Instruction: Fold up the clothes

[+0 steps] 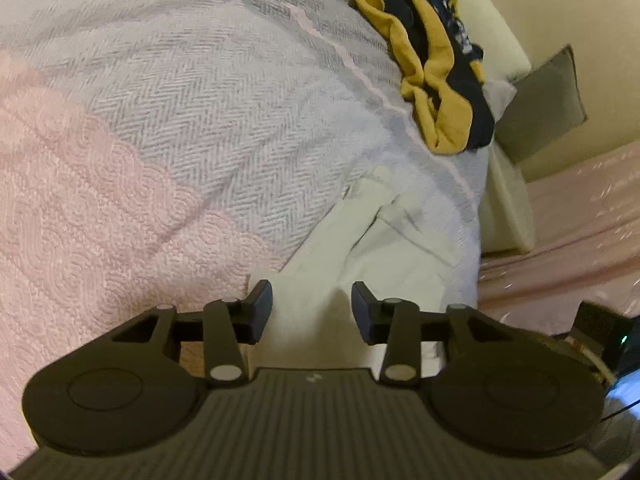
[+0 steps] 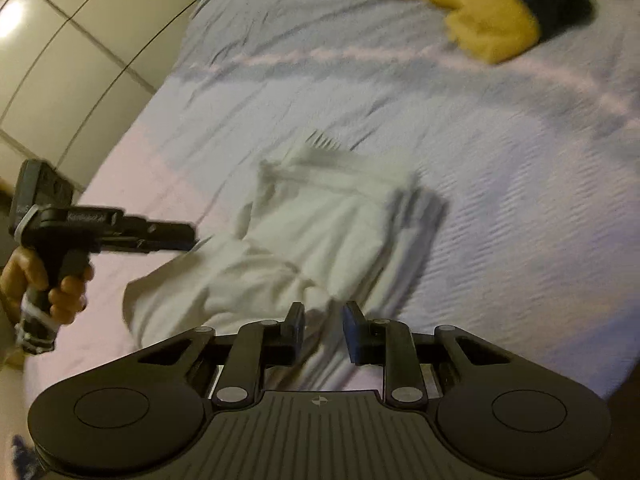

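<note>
In the left wrist view, a bedspread (image 1: 168,128) with a pink part at the left and a grey herringbone part in the middle is seen, and on it a white garment (image 1: 360,248) is spread, crumpled and partly folded over itself. The left gripper (image 1: 312,308) is held over the near end of this garment; its jaws stand apart, the white cloth is seen through the gap between them, and the fingertips (image 1: 262,300) are not pressed on it. Further to the right and higher in the picture, a yellow and dark blue garment (image 1: 428,64) is lying in a heap near the edge of the bed, well apart from the white one, and beside it a grey cushion (image 1: 540,104) is leaned against a pale wall. In the right wrist view, a hand (image 2: 52,284) is seen at the left side, holding the handle of the left gripper, whose front end is placed just over the left edge of the white garment (image 2: 312,232). The garment is lying in the middle of the bedspread (image 2: 500,200), with several layers stacked at its right side. The right gripper (image 2: 323,328) is held over the near edge of the garment with a narrow gap between its jaws; the picture is blurred, so a grip cannot be confirmed, but the cloth seems only to lie under the gap.
</note>
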{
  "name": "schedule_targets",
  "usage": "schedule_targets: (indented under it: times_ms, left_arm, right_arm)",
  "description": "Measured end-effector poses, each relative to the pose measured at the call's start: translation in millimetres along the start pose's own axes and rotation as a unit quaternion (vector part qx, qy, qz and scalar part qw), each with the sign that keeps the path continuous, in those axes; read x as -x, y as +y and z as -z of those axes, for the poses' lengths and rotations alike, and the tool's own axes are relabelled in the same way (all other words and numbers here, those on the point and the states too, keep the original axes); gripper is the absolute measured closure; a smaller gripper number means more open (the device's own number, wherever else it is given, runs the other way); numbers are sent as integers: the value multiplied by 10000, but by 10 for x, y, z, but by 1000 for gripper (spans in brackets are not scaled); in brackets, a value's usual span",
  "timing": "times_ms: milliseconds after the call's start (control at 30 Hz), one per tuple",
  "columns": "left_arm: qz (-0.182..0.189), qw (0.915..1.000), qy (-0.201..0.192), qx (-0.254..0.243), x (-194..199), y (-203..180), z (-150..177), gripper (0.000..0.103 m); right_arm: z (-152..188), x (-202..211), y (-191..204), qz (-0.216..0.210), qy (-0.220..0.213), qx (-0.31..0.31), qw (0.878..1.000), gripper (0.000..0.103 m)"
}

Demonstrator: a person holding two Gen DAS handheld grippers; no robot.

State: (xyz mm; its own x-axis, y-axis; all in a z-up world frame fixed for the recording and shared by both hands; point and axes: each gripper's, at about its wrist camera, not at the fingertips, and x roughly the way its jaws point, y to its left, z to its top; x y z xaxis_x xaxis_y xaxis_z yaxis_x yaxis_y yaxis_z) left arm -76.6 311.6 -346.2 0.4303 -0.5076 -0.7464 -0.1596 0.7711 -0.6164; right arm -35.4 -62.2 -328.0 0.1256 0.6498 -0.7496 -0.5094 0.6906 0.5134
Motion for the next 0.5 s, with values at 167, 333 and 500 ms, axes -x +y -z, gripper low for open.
schedule_targets:
  times_ms: [167, 333, 500]
  left_arm:
    - [-34, 9998, 176, -50, -94, 12, -47, 67]
    - [-27, 9997, -23, -260, -67, -12, -4, 103]
    - [-99, 9971, -365, -656, 92, -226, -53, 103]
  right_arm:
    - [-47, -130, 42, -36, 82, 65, 9999, 77]
    - [25, -209, 25, -24, 149, 57, 9999, 101]
    - [-54, 41, 53, -112, -261, 37, 9996, 103]
